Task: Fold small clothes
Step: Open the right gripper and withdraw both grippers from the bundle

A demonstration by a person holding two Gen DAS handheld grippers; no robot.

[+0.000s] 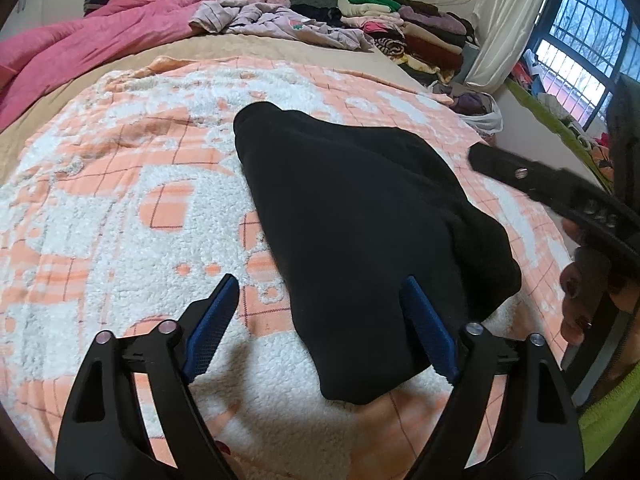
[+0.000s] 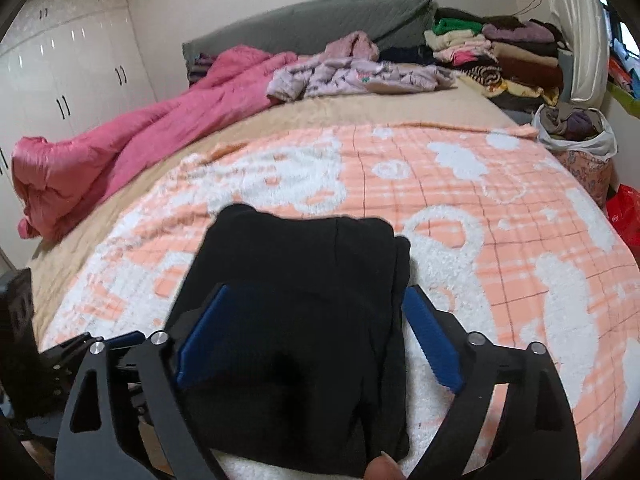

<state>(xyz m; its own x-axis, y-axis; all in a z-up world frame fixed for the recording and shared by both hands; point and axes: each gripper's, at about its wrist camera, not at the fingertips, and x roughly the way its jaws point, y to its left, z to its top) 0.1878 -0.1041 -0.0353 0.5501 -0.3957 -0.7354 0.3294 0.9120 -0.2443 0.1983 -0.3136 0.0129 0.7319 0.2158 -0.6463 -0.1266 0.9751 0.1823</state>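
White wardrobe, grey headboard, barred window, curtain

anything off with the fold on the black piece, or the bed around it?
Fold looks slightly askew: the black garment lies folded on the peach blanket, but a lower layer sticks out past its right edge, so the edges don't line up. Both tongs, left and right, stand open over it. Nothing spilled or damaged.

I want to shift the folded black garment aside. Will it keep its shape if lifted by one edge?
Probably not: the black garment looks soft and thick, its layers merely stacked, so they would likely droop open. Pushed, it may drag on the fuzzy blanket and bunch.
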